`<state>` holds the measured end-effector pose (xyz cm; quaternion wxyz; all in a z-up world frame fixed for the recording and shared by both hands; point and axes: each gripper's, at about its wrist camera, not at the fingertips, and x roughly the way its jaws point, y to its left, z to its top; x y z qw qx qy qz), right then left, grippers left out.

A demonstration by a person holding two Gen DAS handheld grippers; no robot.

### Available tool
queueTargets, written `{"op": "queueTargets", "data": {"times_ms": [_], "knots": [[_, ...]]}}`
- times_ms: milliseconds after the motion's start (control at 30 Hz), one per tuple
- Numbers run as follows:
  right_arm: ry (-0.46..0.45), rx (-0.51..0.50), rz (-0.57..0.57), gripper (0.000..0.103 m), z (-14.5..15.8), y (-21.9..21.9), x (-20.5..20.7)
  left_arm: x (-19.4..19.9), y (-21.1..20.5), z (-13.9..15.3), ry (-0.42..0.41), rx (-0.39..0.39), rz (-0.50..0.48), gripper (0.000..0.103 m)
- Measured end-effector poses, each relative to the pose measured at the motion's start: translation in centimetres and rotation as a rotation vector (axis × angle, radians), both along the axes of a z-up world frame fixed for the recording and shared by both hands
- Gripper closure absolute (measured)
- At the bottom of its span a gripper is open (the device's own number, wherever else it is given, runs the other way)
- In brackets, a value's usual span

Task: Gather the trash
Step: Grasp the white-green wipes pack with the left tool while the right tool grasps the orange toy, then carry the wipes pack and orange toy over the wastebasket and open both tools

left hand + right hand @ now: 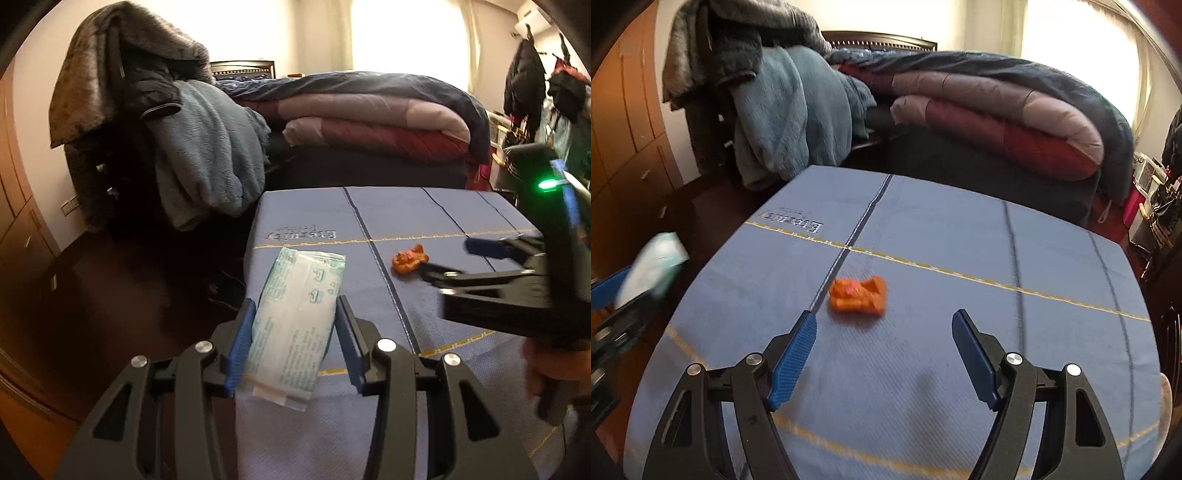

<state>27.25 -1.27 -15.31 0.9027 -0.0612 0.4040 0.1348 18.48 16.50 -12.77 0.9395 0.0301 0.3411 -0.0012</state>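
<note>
1. trash pickup is mid-way as i read it: my left hand-held gripper [293, 319] is clamped on a pale green-and-white wrapper packet [295, 317], its blue pads pressing both long edges, and the packet sits lifted above the blue mattress [424, 206].
2. my right hand-held gripper [884, 334] has its jaws spread apart with nothing between them, hovering just short of a crumpled orange wrapper [858, 295].
3. that orange wrapper lies on the mattress beside a dark stitched seam, well apart from the packet.
4. next move, i judge: bring the right jaws down around the orange wrapper, straddle it, then close gently since it looks light and crushable.
5. no bin shows in either view, so i cannot tell where the trash goes.
</note>
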Motion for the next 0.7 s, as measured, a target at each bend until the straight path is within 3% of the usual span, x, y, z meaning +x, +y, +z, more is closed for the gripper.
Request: {"op": "queueTargets", "data": {"times_ms": [200, 233, 300, 367, 533, 700], "knots": [[0.045, -0.041, -0.026, 0.032, -1.7, 1.9, 2.2, -0.2, 1.4, -0.1, -0.015, -0.022, 0.051, 0.058], [0.06, -0.041, -0.028, 0.04, -1.9, 2.1, 2.5, -0.2, 1.4, -0.2, -0.015, -0.027, 0.053, 0.058], [0.076, -0.017, -0.036, 0.044, -2.1, 2.1, 2.9, -0.1, 1.4, -0.3, -0.016, -0.029, 0.057, 0.058], [0.084, -0.007, -0.032, 0.06, -2.0, 2.1, 3.0, -0.1, 1.3, -0.4, -0.014, -0.035, 0.06, 0.058], [0.046, -0.048, -0.029, 0.06, -1.3, 1.0, 1.0, -0.1, -0.1, -0.1, -0.015, -0.05, 0.053, 0.058], [-0.009, -0.05, -0.058, 0.06, 0.4, -3.2, -2.7, -0.5, -3.1, 0.3, -0.031, -0.047, 0.028, 0.058]]}}
